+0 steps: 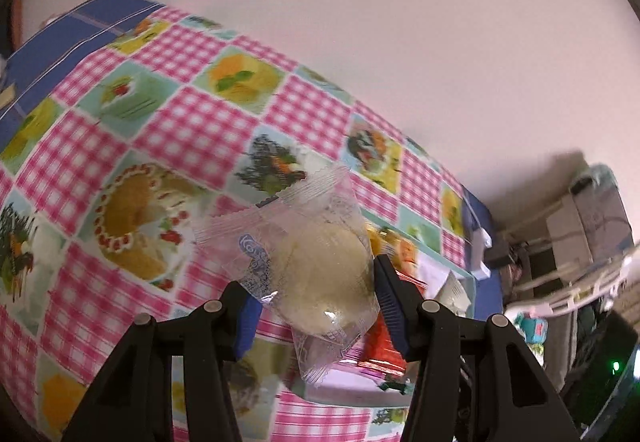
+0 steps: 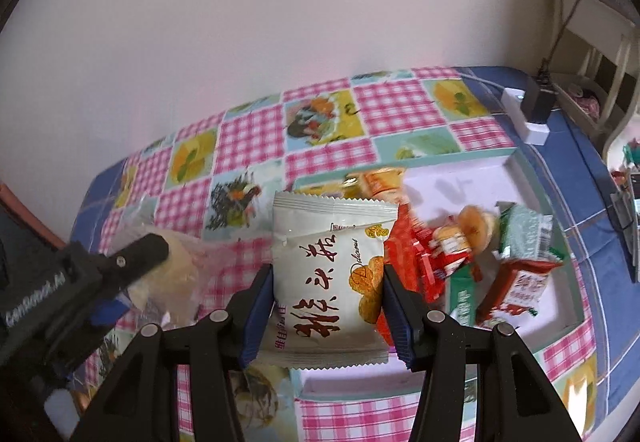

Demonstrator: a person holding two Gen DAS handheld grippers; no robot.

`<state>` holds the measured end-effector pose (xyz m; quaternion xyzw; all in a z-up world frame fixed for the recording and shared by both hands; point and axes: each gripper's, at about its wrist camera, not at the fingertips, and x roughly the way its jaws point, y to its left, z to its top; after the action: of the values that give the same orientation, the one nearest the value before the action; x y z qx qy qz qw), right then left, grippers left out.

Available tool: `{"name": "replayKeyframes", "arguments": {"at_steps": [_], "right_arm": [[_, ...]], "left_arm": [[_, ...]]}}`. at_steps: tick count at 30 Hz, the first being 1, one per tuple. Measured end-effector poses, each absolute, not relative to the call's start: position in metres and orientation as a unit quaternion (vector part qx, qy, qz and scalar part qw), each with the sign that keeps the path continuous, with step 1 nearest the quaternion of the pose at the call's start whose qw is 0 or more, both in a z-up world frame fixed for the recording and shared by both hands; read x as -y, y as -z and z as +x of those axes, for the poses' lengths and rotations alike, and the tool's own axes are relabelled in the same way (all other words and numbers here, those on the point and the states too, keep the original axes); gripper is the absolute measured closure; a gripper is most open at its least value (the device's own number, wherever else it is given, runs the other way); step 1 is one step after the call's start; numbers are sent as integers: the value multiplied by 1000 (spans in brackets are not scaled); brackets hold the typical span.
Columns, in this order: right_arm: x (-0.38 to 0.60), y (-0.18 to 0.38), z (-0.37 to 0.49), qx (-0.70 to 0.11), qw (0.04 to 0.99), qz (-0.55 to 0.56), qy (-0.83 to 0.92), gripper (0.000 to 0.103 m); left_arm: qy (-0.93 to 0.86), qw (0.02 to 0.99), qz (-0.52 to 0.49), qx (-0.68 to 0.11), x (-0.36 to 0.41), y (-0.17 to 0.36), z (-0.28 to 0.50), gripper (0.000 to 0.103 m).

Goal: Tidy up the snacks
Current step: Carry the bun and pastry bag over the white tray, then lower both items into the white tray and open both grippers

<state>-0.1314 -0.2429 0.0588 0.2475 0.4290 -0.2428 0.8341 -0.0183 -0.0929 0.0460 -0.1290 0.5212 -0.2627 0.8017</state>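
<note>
On the left, the left claw is partly closed and pinches a clear bag with a pale round cake inside, holding it up over the checked cloth on the bench. The bag is thin and slippery, and only its lower part sits between the blue pads, so it may slide out and drop, or the soft cake may get squashed if the squeeze is too hard. In the middle, the right claw is also partly closed and grips a white snack bag by its sides. That bag is puffy, so it may pop or twist loose. To the right is a white tray with red and green packs piled in it. The two claws are close together and may bump. A dropped bag may miss the tray or knock the pile.
</note>
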Motion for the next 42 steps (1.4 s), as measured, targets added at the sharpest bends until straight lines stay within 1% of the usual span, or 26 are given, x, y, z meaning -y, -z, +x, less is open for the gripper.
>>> {"name": "replayKeyframes", "arguments": {"at_steps": [7, 14, 20, 27, 42], "right_arm": [[288, -55, -158, -417, 813, 284, 290, 48], [323, -42, -184, -416, 789, 314, 326, 48], [335, -23, -189, -431, 771, 333, 330, 48], [342, -15, -193, -437, 764, 341, 330, 48], [362, 13, -205, -448, 734, 374, 347, 48]], "left_arm": [[312, 790, -94, -519, 127, -48, -35, 48], [323, 769, -67, -547, 155, -25, -40, 48], [317, 764, -44, -560, 166, -6, -39, 48], [325, 748, -39, -577, 182, 13, -43, 48], [363, 720, -48, -589, 211, 26, -52, 48]]}}
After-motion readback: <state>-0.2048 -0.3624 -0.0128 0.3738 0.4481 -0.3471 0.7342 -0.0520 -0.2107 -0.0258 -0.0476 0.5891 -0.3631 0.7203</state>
